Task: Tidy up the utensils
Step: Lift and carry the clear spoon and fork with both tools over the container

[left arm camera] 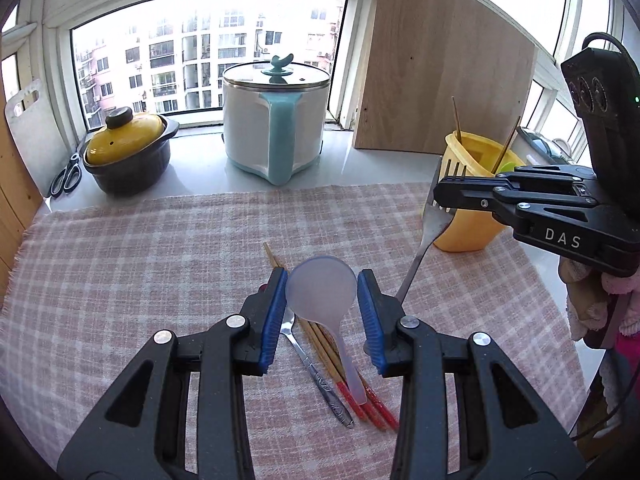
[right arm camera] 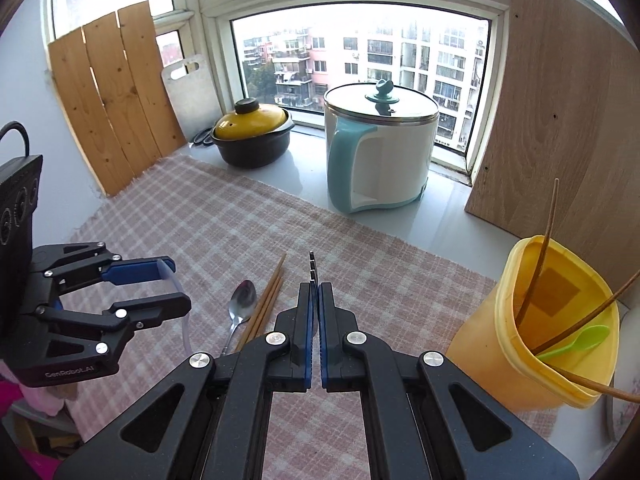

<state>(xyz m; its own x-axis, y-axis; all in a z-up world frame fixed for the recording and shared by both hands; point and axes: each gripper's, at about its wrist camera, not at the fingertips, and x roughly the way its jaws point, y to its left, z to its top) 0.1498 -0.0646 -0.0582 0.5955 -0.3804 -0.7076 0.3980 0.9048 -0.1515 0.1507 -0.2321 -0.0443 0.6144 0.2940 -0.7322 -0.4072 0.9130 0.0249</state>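
My left gripper (left arm camera: 322, 294) is shut on the bowl of a translucent rice paddle (left arm camera: 320, 292), its handle hanging down toward the cloth. Below it lie a steel spoon (left arm camera: 316, 372) and red-tipped wooden chopsticks (left arm camera: 340, 360). My right gripper (right arm camera: 316, 292) is shut on a steel fork (left arm camera: 432, 216), held edge-on with tines (right arm camera: 312, 266) pointing forward, lifted above the cloth beside the yellow utensil holder (right arm camera: 532, 332). The holder contains chopsticks and a green spoon (right arm camera: 580, 342). The spoon (right arm camera: 242, 304) and chopsticks (right arm camera: 268, 300) also show in the right wrist view.
A pink checked cloth (left arm camera: 160, 264) covers the counter. At the back stand a yellow-lidded black pot (left arm camera: 128, 152), a white and teal cooker (left arm camera: 276, 120), scissors (left arm camera: 66, 176), a white cutting board (left arm camera: 36, 136) and wooden boards (left arm camera: 440, 64).
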